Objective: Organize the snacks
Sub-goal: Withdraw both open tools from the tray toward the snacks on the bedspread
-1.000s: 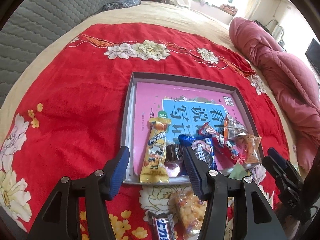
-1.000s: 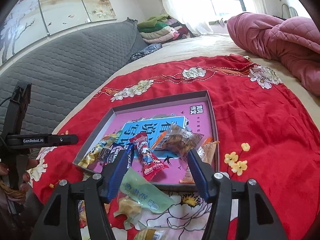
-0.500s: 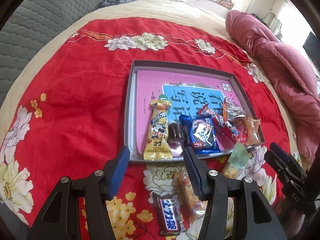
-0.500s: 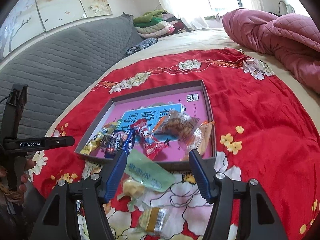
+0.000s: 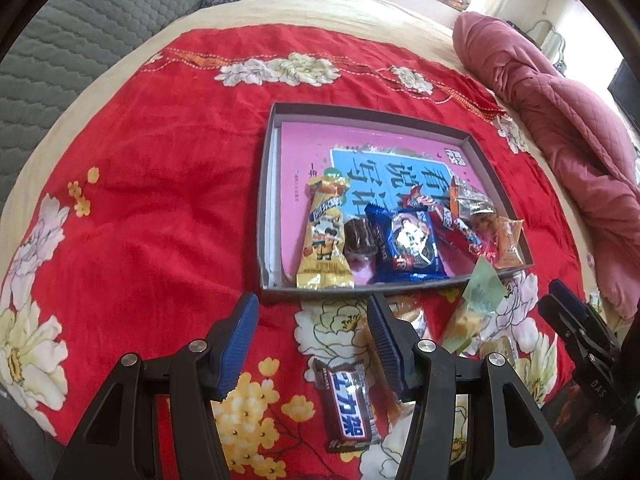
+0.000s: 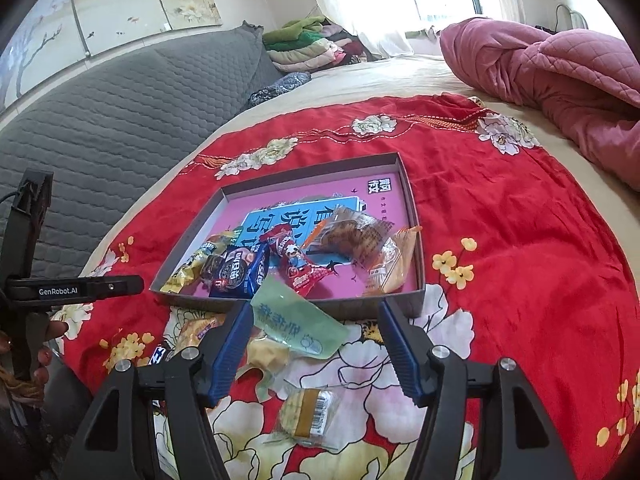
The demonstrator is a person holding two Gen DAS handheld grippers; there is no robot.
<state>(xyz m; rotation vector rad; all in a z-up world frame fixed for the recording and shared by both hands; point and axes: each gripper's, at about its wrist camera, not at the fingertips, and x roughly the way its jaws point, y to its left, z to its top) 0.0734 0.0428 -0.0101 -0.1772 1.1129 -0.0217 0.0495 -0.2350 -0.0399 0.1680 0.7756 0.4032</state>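
My left gripper (image 5: 312,314) hangs released over the red floral blanket (image 5: 160,208), a chocolate bar (image 5: 347,406) below its jaws; my right gripper (image 6: 316,326) gapes around the green snack packet (image 6: 298,322) leaning on the gray tray (image 6: 416,248)

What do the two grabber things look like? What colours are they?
Both are black frames with shiny silver screws. The left gripper and right gripper each have two long fingers lined with ridged blue pads. From the right camera, the other tool shows white "GenRobot.AI" lettering and a thin black cable.
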